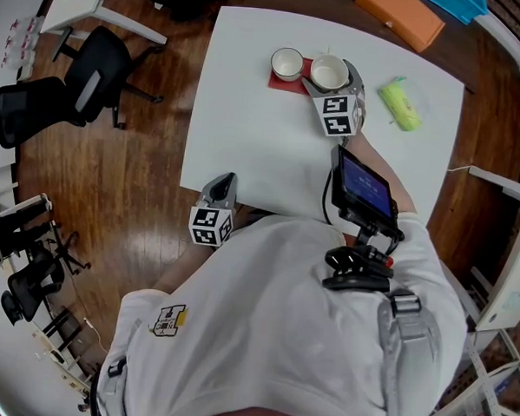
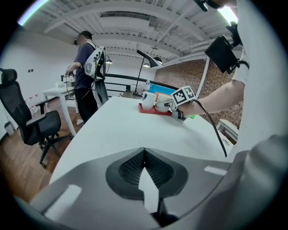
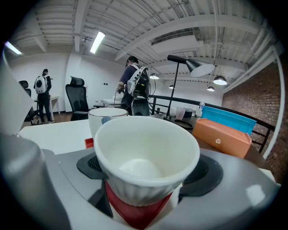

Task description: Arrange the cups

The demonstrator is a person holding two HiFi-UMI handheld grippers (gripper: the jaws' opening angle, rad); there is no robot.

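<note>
Two white cups stand at the far side of the white table point(image 1: 246, 150), over a red mat point(image 1: 284, 82). The left cup point(image 1: 287, 63) stands free on the mat. The right, ribbed cup point(image 1: 329, 73) sits between the jaws of my right gripper point(image 1: 332, 81), whose black pads press on both its sides. In the right gripper view this cup point(image 3: 146, 157) fills the middle, the red mat point(image 3: 135, 213) shows right under it and the other cup point(image 3: 102, 117) stands behind. My left gripper point(image 1: 224, 182) is shut and empty at the table's near edge, its fingertips point(image 2: 144, 150) meeting.
A green packet point(image 1: 399, 103) lies right of the cups. An orange box point(image 1: 400, 17) rests at the table's far edge. Office chairs point(image 1: 97, 72) stand on the wooden floor to the left. A person point(image 2: 85, 67) works at another desk in the background.
</note>
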